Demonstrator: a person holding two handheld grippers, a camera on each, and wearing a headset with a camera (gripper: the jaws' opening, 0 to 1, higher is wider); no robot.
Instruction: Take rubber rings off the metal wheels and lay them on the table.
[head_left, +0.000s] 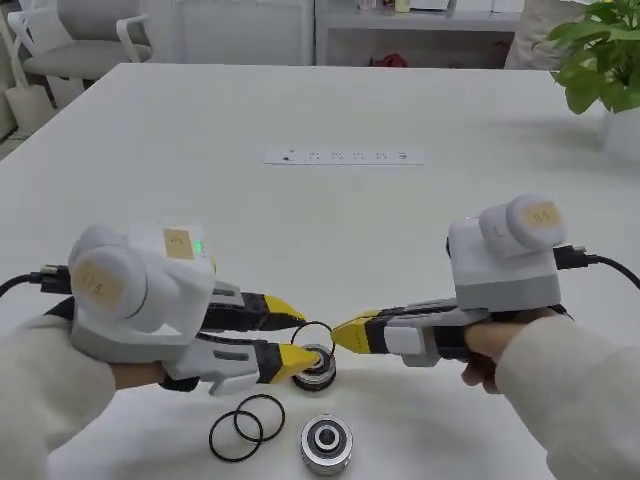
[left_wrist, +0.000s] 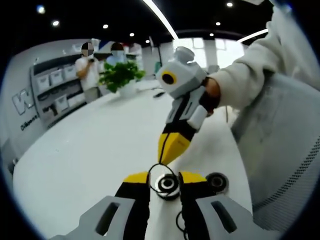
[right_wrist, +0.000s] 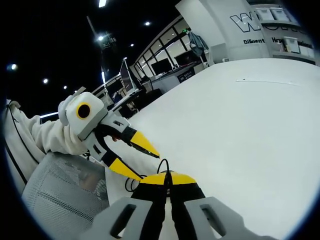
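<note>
A metal wheel stands on the white table, and my left gripper is shut on it; in the left gripper view the wheel sits between the yellow fingertips. My right gripper comes in from the right, shut on a thin black rubber ring that loops up off this wheel. The ring rises from the shut tips of the right gripper. A second wheel lies nearer me, with two loose rings beside it.
A white power strip lies mid-table. A potted plant stands at the far right corner and a chair beyond the far left edge. Two people stand by shelves across the room.
</note>
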